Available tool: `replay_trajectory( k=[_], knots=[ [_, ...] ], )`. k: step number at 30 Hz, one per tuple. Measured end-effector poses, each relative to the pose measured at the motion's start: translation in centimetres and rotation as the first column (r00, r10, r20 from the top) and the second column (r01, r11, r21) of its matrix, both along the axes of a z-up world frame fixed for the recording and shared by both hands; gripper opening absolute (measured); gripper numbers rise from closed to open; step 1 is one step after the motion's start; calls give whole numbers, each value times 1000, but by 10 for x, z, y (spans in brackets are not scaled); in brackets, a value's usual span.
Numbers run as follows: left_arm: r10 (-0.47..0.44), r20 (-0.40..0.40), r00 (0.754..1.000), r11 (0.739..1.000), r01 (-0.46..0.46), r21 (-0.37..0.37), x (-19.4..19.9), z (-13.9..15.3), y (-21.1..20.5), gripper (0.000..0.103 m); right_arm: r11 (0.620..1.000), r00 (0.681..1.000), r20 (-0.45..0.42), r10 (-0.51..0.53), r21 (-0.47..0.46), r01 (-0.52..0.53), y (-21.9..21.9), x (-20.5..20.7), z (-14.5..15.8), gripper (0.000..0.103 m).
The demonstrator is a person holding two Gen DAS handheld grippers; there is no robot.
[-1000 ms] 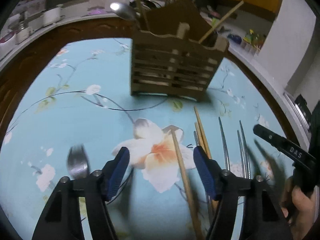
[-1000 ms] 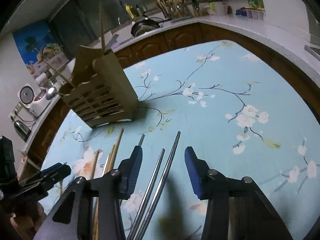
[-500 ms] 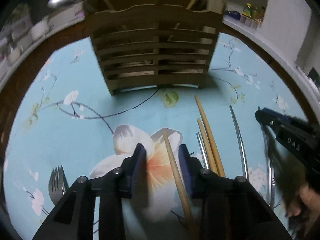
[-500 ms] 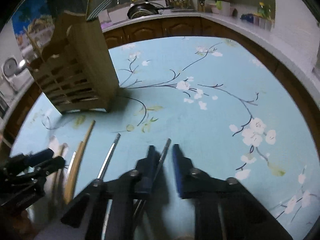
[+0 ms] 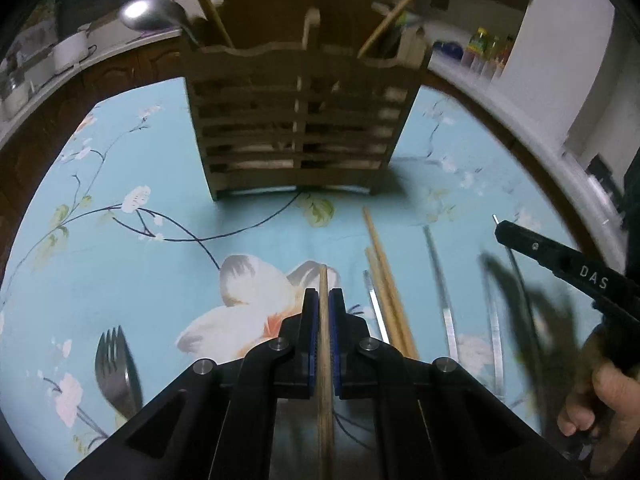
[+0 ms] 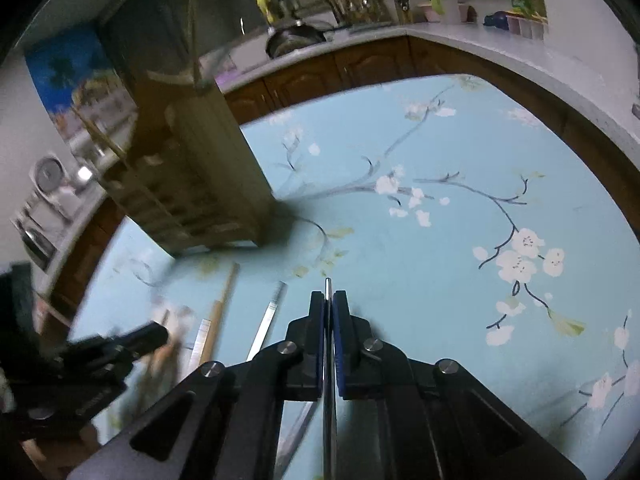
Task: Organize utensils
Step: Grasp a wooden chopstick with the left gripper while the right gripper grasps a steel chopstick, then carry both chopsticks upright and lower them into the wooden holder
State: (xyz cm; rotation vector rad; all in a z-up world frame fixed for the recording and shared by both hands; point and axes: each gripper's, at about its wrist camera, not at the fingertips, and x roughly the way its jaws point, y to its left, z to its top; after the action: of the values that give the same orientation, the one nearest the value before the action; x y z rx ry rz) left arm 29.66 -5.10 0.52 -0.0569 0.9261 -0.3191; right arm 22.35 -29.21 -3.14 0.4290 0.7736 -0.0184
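Observation:
My left gripper (image 5: pixel 324 300) is shut on a wooden chopstick (image 5: pixel 324 276) that runs between its blue pads, above the blue flowered tablecloth. My right gripper (image 6: pixel 328 300) is shut on a metal chopstick (image 6: pixel 327 286); it also shows at the right of the left wrist view (image 5: pixel 560 256). The slatted wooden utensil holder (image 5: pixel 300 132) stands ahead with a spoon (image 5: pixel 148 14) and wooden chopsticks in it; it shows in the right wrist view (image 6: pixel 192 184) too. Two wooden chopsticks (image 5: pixel 384 280), metal chopsticks (image 5: pixel 440 280) and a fork (image 5: pixel 116 368) lie on the cloth.
The table (image 6: pixel 460 220) is round with a dark wooden rim. A kitchen counter (image 6: pixel 460 32) with a pan, bottles and jars curves behind it. The left gripper and hand appear at the lower left of the right wrist view (image 6: pixel 92 360).
Both grippers went from open to shut, the left on the wooden chopstick and the right on a metal chopstick. The left view moved closer to the holder.

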Motion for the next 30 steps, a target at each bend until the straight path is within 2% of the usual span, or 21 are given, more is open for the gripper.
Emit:
replay_trajectory(
  k=[6, 12, 21, 30],
  knots=[
    [0, 77, 997, 996, 7, -94, -37, 38, 26, 3, 1000, 994, 113, 8, 15, -10, 7, -30, 43, 4],
    [-9, 148, 989, 988, 32, -153, -74, 70, 50, 3, 999, 980, 199, 29, 23, -34, 17, -54, 78, 4],
    [10, 255, 967, 978, 44, -205, -121, 111, 86, 3, 999, 952, 303, 54, -11, -53, 33, -78, 117, 4],
    [39, 312, 949, 976, 31, -216, -137, 123, 97, 3, 998, 932, 357, 66, -44, -54, 40, -81, 136, 4]
  ],
)
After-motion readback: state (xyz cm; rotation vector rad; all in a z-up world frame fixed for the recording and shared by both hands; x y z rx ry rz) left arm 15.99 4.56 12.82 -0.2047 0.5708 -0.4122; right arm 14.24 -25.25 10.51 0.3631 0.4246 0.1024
